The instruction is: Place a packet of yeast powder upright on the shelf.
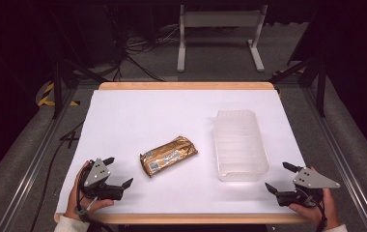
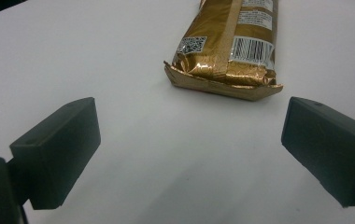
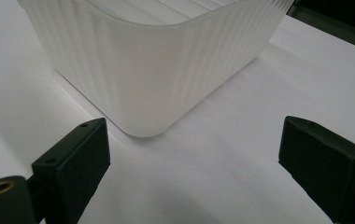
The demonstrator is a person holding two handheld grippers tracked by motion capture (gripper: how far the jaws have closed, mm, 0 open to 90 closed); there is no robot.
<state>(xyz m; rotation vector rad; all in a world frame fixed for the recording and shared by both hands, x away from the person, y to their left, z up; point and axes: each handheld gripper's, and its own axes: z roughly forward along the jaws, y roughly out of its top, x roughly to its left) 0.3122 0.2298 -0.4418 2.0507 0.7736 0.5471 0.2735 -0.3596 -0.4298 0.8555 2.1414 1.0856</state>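
A gold foil packet (image 1: pixel 168 154) lies flat on the white table top (image 1: pixel 148 116), slightly left of the middle, its sealed end with barcode and QR label (image 2: pixel 222 56) facing my left gripper. My left gripper (image 1: pixel 119 171) rests at the front left, open, a short way from the packet, nothing between its jaws (image 2: pixel 189 154). A clear ribbed plastic tub (image 1: pixel 239 145) stands right of the packet, empty as far as I see. My right gripper (image 1: pixel 282 178) sits at the front right, open, facing the tub's near corner (image 3: pixel 143 93) without touching it (image 3: pixel 194 163).
The wooden table edge (image 1: pixel 186 86) borders the white sheet at the back. Beyond it stand a white frame (image 1: pixel 220 29) and cables on the floor. Metal rails (image 1: pixel 32 164) run along both sides.
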